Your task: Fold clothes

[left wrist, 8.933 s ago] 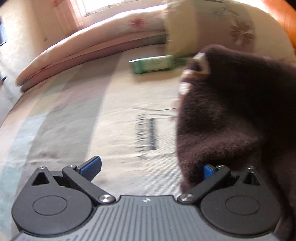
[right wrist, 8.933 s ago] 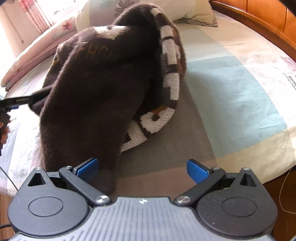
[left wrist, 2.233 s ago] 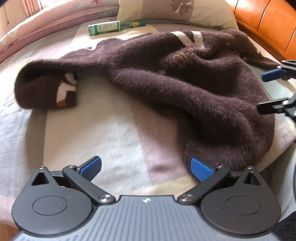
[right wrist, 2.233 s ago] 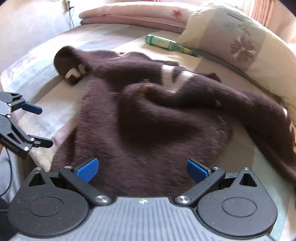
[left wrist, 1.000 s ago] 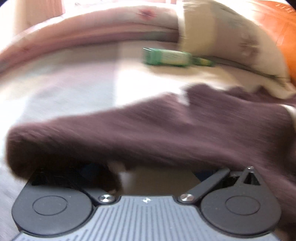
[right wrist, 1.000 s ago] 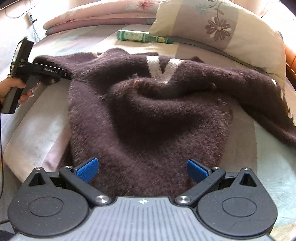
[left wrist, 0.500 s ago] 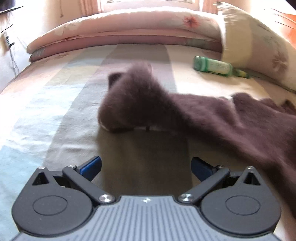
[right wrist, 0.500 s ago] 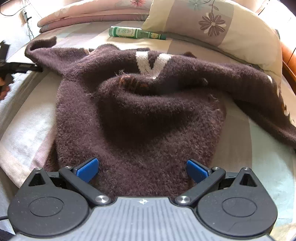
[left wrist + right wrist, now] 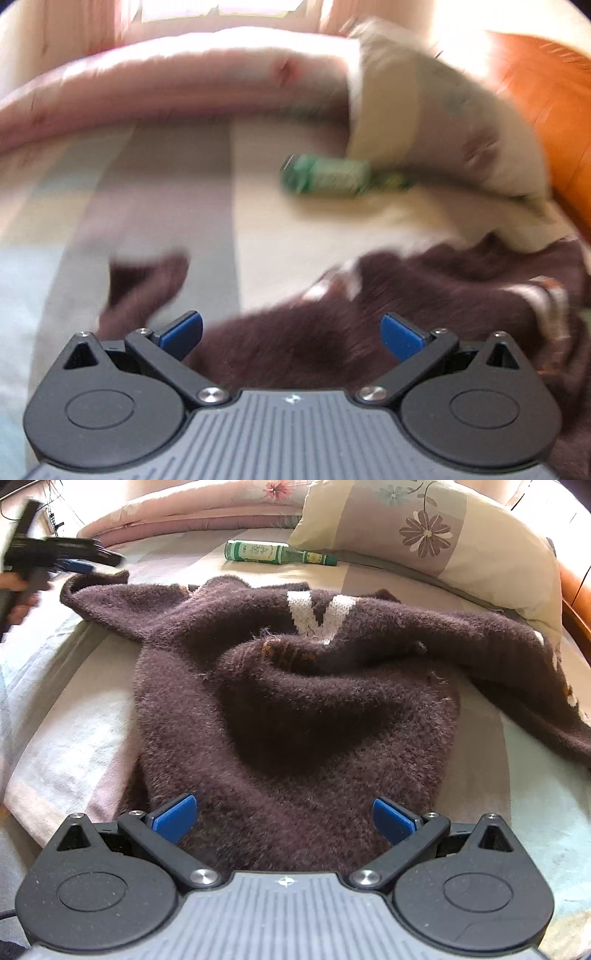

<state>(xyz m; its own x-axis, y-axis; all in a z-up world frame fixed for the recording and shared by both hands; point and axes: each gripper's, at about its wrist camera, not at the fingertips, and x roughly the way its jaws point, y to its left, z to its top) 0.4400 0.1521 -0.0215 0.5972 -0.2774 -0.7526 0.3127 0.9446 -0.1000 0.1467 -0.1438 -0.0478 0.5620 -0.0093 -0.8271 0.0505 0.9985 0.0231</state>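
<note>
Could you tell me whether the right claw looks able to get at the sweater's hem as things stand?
Probably yes. The right claw is open, and the sweater hem lies right between its fingers with nothing over it. The bottle lies far behind.

The sweater (image 9: 295,709) in the middle of the frame is fuzzy knit, dark brown and matt. The bottle (image 9: 273,553) at the top is glossy green glass with a paper label. The pillow (image 9: 436,535) at upper right is smooth printed cloth. The headboard (image 9: 546,110) at the right edge is polished wood.
</note>
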